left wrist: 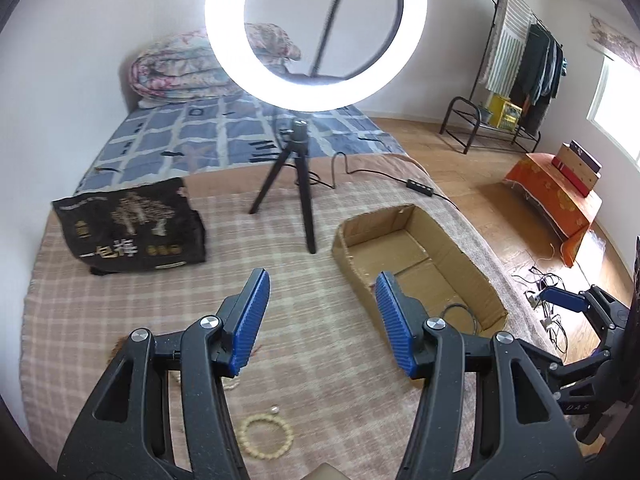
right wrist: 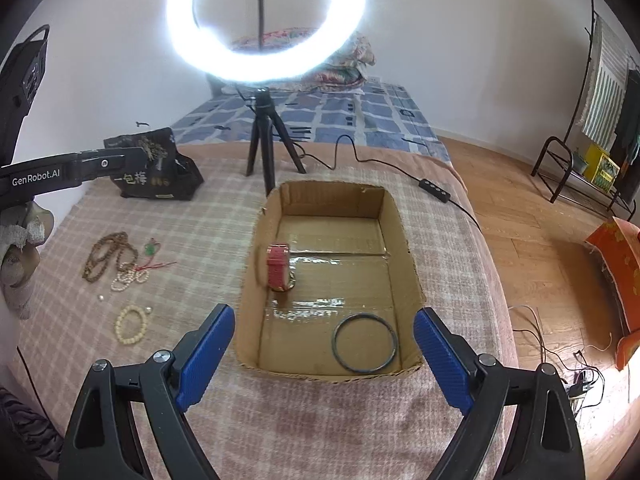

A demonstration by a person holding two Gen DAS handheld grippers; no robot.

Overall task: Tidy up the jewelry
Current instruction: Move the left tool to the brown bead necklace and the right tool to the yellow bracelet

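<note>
A cardboard box (right wrist: 394,240) lies open on the plaid blanket; it also shows in the left wrist view (left wrist: 472,276). Inside it are a red-strap watch (right wrist: 279,267) and a dark ring bangle (right wrist: 365,342). Left of the box lie a cream bead bracelet (right wrist: 130,325), a brown bead necklace (right wrist: 106,256), a white pearl string (right wrist: 130,278) and a green pendant on red cord (right wrist: 151,249). The cream bracelet (left wrist: 266,436) lies below my left gripper (left wrist: 322,292), which is open and empty. My right gripper (right wrist: 324,328) is open and empty above the box's near end.
A ring light on a black tripod (right wrist: 262,136) stands behind the box, its cable and controller (right wrist: 434,189) trailing right. A black printed bag (right wrist: 154,168) sits at the back left. The bed edge drops to a wooden floor (right wrist: 540,264) on the right.
</note>
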